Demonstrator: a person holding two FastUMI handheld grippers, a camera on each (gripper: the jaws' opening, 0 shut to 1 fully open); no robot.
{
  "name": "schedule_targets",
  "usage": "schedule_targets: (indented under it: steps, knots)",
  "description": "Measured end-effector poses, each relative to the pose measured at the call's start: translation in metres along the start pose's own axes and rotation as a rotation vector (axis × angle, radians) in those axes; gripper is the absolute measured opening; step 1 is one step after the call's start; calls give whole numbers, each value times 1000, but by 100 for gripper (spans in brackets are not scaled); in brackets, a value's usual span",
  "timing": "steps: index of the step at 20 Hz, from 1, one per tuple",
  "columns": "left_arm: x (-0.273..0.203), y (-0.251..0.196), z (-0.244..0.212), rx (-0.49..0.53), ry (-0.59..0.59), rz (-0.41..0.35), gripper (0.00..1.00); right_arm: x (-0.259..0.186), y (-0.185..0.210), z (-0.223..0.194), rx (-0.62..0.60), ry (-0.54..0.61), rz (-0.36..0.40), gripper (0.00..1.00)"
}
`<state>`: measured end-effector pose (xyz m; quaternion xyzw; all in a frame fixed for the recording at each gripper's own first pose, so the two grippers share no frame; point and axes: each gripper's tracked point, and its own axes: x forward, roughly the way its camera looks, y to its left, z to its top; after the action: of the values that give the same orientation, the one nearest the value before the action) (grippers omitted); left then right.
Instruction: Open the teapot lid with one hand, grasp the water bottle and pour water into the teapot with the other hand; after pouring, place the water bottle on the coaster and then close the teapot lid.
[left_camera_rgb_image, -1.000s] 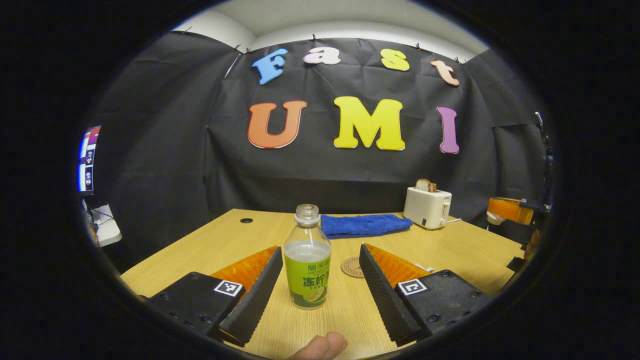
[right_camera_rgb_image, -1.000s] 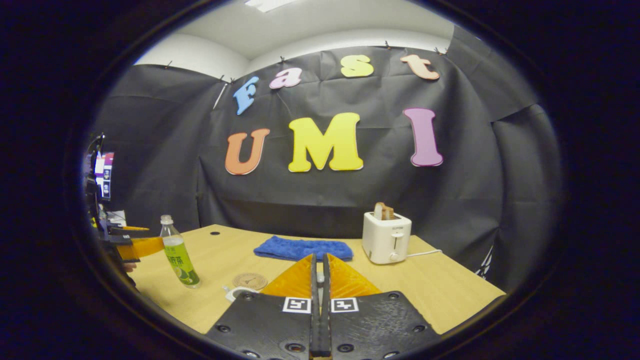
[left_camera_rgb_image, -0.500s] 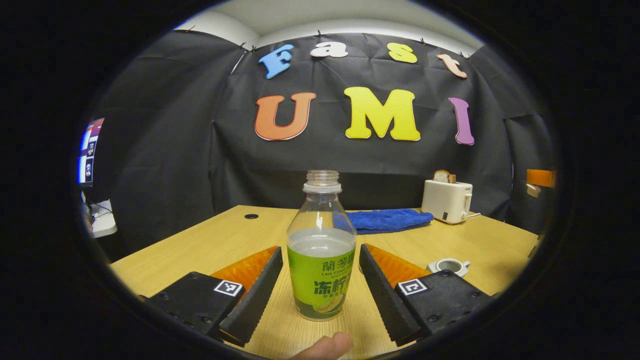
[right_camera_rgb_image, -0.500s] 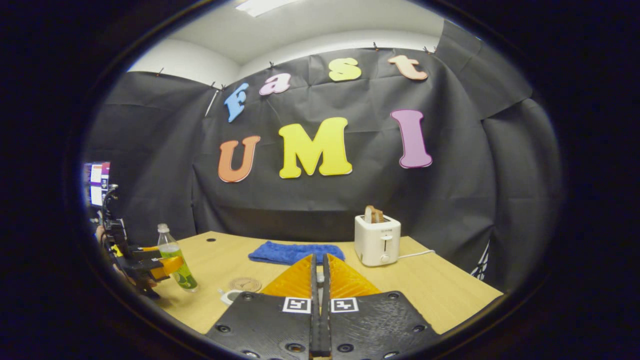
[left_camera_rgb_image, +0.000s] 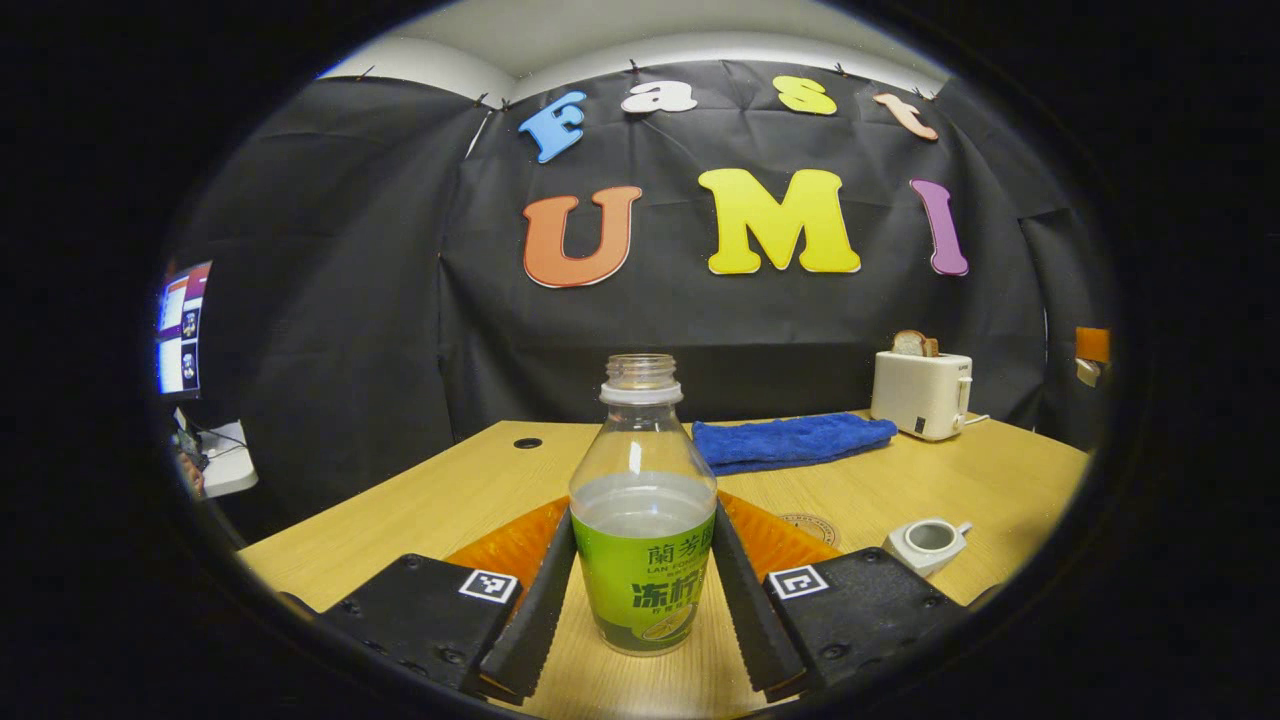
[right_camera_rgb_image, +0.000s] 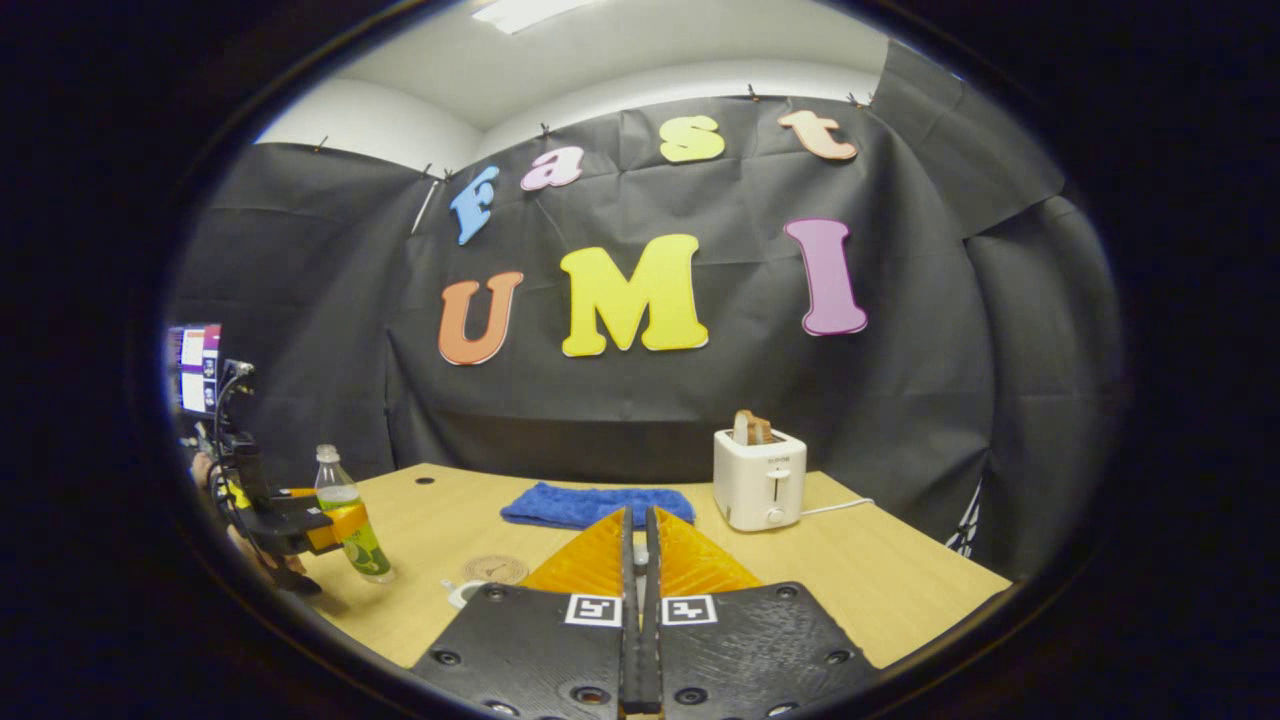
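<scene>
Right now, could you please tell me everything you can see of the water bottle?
The water bottle is clear plastic with a green label around its lower half, uncapped, its threaded neck open. Clear liquid reaches just above the label. It stands upright on the wooden table, near the left edge in the right gripper view. The left gripper has both fingers pressed against the label's sides.

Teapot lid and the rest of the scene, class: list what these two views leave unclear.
- Teapot lid: the right gripper is closed with nothing showing between its fingers.
- Teapot: right gripper view, partly behind that gripper.
- Bottle sides: left gripper view, covered by the left gripper.
</scene>
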<state>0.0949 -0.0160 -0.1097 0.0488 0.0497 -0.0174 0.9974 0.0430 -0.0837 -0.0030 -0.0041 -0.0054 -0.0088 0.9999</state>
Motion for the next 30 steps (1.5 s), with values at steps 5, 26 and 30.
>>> schedule_targets:
  steps: [5, 26, 30]
  knots:
    - [-14, 14, 8, 218, 19, 97, 76, -6, 3, 8, -17, -18, 2, 0]
    - [-8, -60, -28, 1239, 95, -33, 75, -18, -19, 17, -65, -15, -54, 0]
    - [-6, -67, -31, 1326, 100, -57, 75, -17, -17, 15, -72, -8, -54, 0]
